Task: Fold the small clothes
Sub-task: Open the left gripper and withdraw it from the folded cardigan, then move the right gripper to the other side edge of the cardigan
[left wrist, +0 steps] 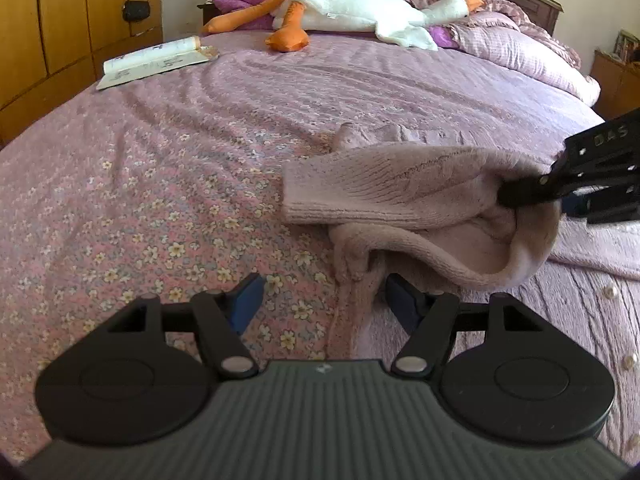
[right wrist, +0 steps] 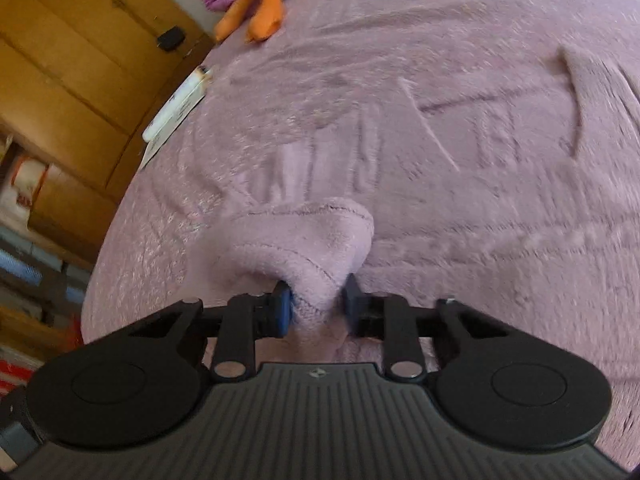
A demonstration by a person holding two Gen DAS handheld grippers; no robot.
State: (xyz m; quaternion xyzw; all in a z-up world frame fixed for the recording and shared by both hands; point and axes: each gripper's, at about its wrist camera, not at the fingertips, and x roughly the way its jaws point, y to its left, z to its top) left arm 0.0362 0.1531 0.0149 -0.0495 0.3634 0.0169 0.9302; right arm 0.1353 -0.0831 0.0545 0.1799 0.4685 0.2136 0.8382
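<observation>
Nearest me, the left gripper [left wrist: 320,300] stands about half open over the bed [left wrist: 160,208] and grips nothing, though a ridge of the pink knitted garment [left wrist: 400,196] runs up between its blue pads [left wrist: 248,300]. The right gripper [right wrist: 316,304] is pinched tight on a bunched edge of that same garment — a small sweater, I think, though the blur makes it hard to be sure — and has it lifted so the cuffed end droops toward the left. To fold it well, I would carry that edge across low and level, while the left pins the near hem so nothing drags. Farther off lie an open book [left wrist: 156,60] and a plush goose [left wrist: 360,8].
</observation>
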